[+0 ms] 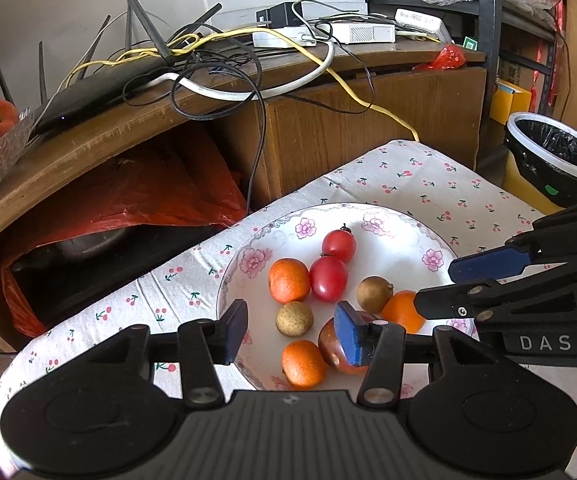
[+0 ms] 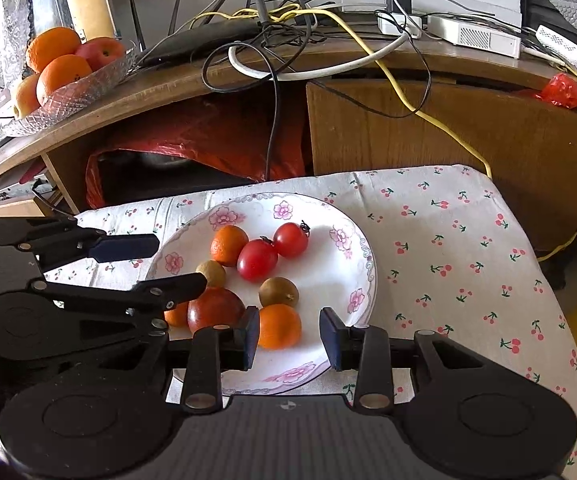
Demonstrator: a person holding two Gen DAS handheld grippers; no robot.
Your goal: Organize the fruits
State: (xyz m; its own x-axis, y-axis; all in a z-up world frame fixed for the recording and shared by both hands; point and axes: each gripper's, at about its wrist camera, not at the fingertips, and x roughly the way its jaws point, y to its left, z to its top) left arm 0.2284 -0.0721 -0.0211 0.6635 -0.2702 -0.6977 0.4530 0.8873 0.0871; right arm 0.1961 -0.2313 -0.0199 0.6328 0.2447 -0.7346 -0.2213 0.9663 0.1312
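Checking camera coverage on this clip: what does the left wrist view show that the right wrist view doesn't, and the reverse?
Only the left wrist view shows the bin with its black liner, beyond the table's far right corner.

Only the right wrist view shows the glass bowl on the wooden shelf nearly whole, holding oranges and an apple; the left view catches only its edge.

Both show the flowered plate of fruit on the cherry-print cloth, the tangle of cables on the shelf, and both grippers, left and right, open over the plate.

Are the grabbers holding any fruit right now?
No. The left gripper and right gripper are both open above the plate, holding nothing.
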